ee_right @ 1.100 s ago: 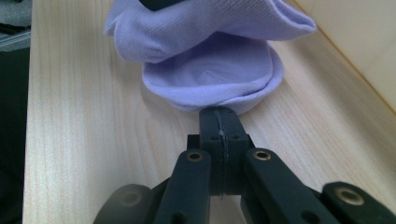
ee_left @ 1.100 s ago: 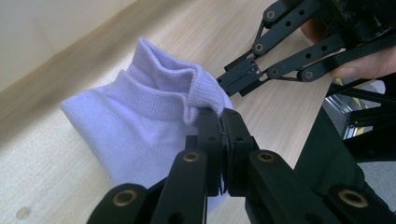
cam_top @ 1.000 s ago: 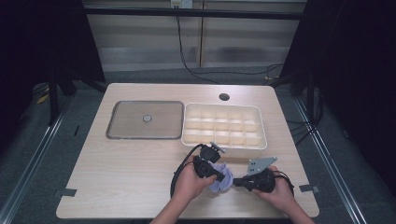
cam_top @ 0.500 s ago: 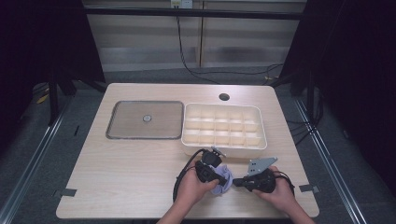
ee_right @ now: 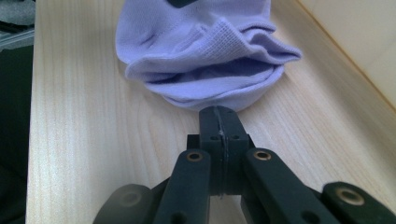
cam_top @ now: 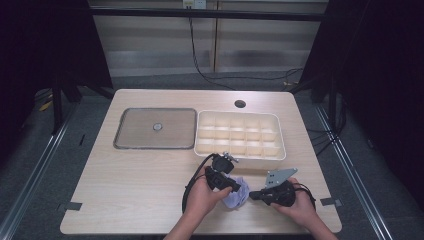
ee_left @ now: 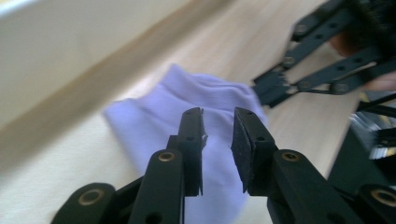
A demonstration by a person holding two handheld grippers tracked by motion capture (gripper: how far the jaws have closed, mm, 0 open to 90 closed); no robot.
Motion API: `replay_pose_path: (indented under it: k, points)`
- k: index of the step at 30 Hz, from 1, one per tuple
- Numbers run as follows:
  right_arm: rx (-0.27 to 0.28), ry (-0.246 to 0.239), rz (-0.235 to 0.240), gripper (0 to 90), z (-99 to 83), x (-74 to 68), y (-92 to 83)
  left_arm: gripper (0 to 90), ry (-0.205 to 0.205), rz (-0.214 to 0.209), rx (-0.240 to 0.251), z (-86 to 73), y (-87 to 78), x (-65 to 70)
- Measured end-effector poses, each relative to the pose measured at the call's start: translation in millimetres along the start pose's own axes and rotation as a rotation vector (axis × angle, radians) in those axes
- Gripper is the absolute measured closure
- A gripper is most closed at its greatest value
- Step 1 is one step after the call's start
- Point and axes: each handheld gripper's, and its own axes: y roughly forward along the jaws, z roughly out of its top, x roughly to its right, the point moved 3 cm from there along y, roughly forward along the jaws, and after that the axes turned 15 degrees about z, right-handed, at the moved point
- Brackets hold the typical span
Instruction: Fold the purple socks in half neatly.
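Left gripper (ee_left: 217, 122): jaws a little apart, nothing between the pads; it hangs just over the lilac cloth (ee_left: 187, 116), tips above the cloth's middle. Whether the tips touch the fabric cannot be told.
Left gripper, high view (cam_top: 235, 188): held in the left hand (cam_top: 202, 196), on the cloth's left side, black cable looping off to its left.
Right gripper (ee_right: 219, 122): jaws pressed together, pads meeting with nothing seen between them; tips at the cloth's near edge (ee_right: 205, 60), touching it or just short of it, cannot tell which.
Right gripper, high view (cam_top: 254, 195): held in the right hand (cam_top: 300, 207), on the cloth's right side, grey three-cornered plate on top.
Cloth: small bunched lilac knit piece (cam_top: 237, 192), folds stacked and an open dark fold facing the right gripper. It lies on the table (cam_top: 130, 190) between the two grippers.
Divided tray (cam_top: 240, 115): cream, many compartments, just beyond the cloth; contents cannot be told.
Flat grey tray (cam_top: 155, 142): beyond the cloth and to its left, touching or just beside the divided tray; a small round object (cam_top: 157, 127) sits at its middle.
Table hole (cam_top: 240, 104): round, beyond the cloth, past the divided tray's far wall.
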Motion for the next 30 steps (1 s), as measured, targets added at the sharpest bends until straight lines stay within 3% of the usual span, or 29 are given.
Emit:
replay_pose_path:
  k: [5, 9, 14, 22, 30]
  points:
    - [0.0, 0.001, 0.002, 90.0, -0.4, 0.1, -0.4, 70.9, -0.02, 0.022, -0.043, -9.4, 15.6, -4.4]
    - [0.002, -0.001, 0.004, 89.8, -0.5, 0.7, -0.5, 70.5, 0.009, 0.035, -0.06, -14.3, 23.6, -2.0]
    - [0.001, 0.0, 0.003, 89.7, -0.5, 0.6, -0.6, 83.6, 0.027, 0.062, -0.072, -14.0, 24.6, 0.0]
    - [0.005, 0.009, 0.005, 89.7, -0.8, 1.0, -0.8, 90.0, -0.002, 0.004, -0.058, -11.7, 14.3, 1.3]
    - [0.005, 0.013, 0.008, 89.7, -0.5, 0.6, -0.7, 90.0, 0.023, -0.018, -0.05, -3.4, 5.7, 4.4]
